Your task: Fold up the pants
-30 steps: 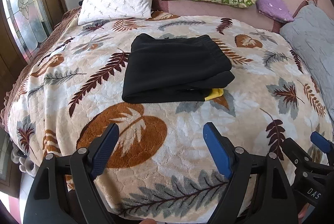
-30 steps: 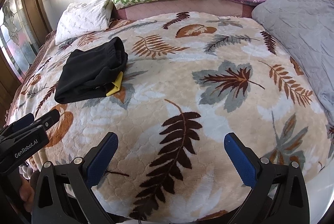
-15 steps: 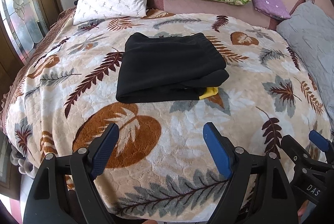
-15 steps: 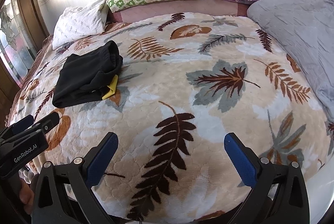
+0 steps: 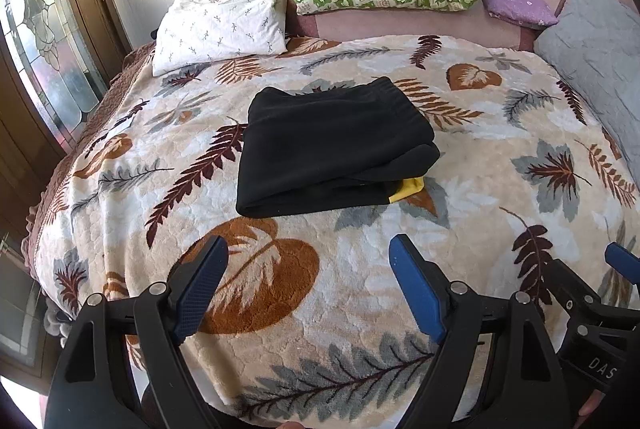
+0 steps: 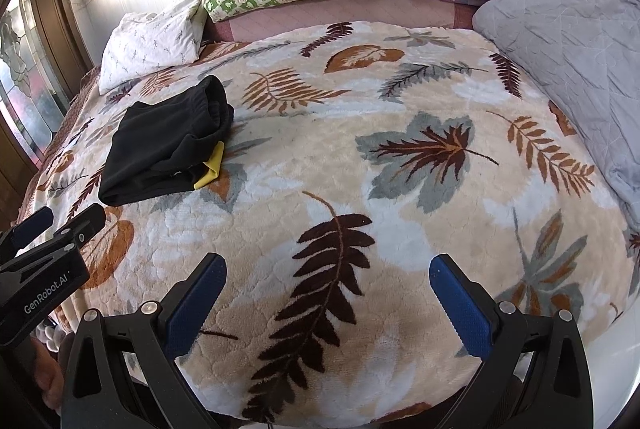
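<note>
Just one folded pants (image 5: 332, 149) (black)

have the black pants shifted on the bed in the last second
No. The black pants lie against the same brown fern leaf and yellow patch; only the cameras drifted.

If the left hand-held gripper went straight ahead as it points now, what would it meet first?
Probably the folded black pants, lying ahead of the open left hand-held gripper on the leaf-print blanket. If angled downward, it might touch the blanket first; depth is unclear.
</note>
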